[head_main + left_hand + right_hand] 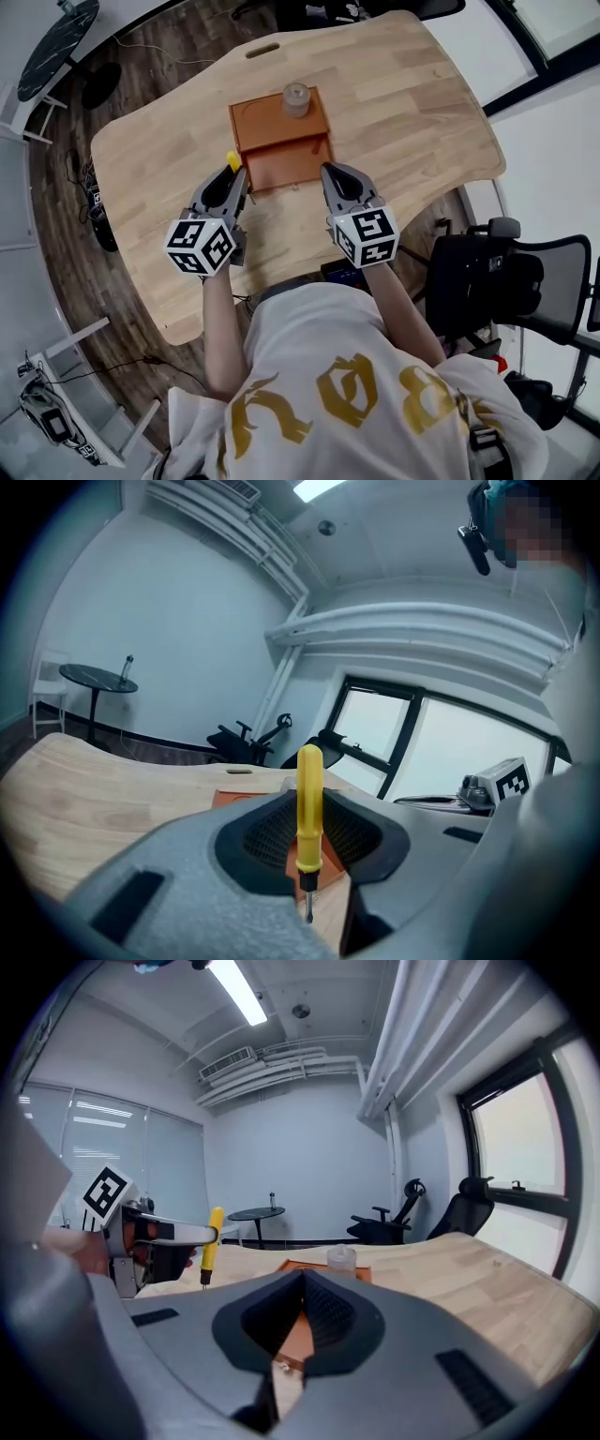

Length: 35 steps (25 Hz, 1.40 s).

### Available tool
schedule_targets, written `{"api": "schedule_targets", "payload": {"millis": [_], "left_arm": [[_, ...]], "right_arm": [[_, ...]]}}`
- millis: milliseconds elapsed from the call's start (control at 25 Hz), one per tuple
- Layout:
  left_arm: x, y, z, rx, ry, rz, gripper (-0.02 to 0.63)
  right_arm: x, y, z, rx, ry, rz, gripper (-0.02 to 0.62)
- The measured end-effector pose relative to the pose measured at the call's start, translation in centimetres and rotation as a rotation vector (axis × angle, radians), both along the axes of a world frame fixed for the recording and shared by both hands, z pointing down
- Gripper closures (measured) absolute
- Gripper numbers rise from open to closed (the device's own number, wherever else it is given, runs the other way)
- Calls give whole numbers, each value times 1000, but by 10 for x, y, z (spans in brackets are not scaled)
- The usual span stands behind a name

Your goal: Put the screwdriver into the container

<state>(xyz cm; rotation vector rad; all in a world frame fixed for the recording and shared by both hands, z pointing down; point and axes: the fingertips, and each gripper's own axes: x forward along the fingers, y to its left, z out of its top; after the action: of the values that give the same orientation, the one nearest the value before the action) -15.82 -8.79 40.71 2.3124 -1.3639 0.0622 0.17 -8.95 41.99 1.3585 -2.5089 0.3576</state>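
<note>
A yellow-handled screwdriver [310,803] stands upright, tip down, with my left gripper [309,841] shut on it. In the head view its handle [232,159] pokes out of the left gripper [236,175], just off the front left corner of the orange container [262,127]. The container is an open, shallow box on the wooden table. My right gripper [330,172] hovers at the container's front right corner, shut and holding nothing. The right gripper view shows the screwdriver [213,1234] at the left, and the container [298,1333] below the right gripper [303,1281].
A small capped jar [296,98] stands at the container's far edge, also visible as the jar [341,1258] ahead of the right gripper. The table [422,112] has a handle slot [262,50] near its far edge. A black office chair [511,272] stands to the right.
</note>
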Motion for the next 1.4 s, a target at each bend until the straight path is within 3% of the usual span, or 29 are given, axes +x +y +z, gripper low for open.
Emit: {"api": "schedule_targets", "payload": {"millis": [440,960,1400], "left_arm": [[25,-25,17,-29,23,25,523],[8,-30,19,-28,-34,-2,523],[11,-49,42,-55,-103,35,523]], "right_arm": [[23,-15,14,-66,-47,51,584],[-2,-21,24,-92,-58,-8,584],[13,-34,44,-128,-45,20,584]]}}
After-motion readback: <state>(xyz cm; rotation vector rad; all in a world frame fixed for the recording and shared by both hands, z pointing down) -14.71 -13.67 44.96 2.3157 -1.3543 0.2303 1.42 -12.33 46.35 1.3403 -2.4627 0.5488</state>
